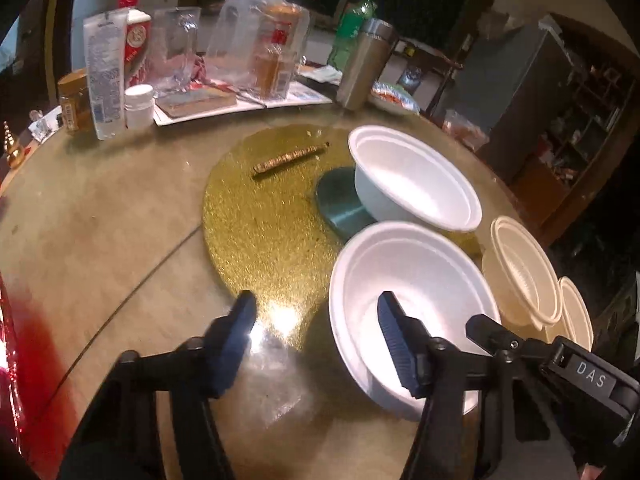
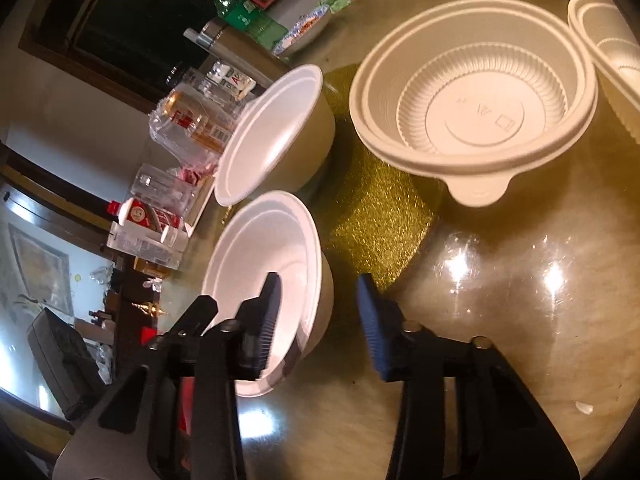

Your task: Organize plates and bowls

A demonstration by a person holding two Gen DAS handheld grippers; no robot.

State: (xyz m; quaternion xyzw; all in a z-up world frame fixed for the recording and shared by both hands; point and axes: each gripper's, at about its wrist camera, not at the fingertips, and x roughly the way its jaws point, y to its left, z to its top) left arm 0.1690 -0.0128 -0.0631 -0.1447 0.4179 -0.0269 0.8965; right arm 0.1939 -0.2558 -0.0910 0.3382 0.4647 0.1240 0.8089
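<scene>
Two white foam bowls stand on a round table. The near foam bowl (image 1: 400, 272) (image 2: 260, 248) has both grippers at its rim. My left gripper (image 1: 316, 300) is open, with one finger (image 1: 394, 344) inside the bowl and the other outside its left wall. My right gripper (image 2: 319, 278) is open too, astride the opposite wall, and its pads are clear of the foam. The far foam bowl (image 1: 416, 180) (image 2: 272, 128) leans on a teal disc (image 1: 340, 204). Two cream plastic bowls (image 2: 476, 92) (image 2: 608, 40) sit to the right.
A gold glitter mat (image 1: 264, 220) with a brown stick (image 1: 290, 158) covers the table's middle. Along the far edge stand a jar (image 1: 74, 100), plastic bags, a green bottle (image 1: 352, 24) and a metal flask (image 1: 364, 68). Something red (image 1: 16, 340) is at the left.
</scene>
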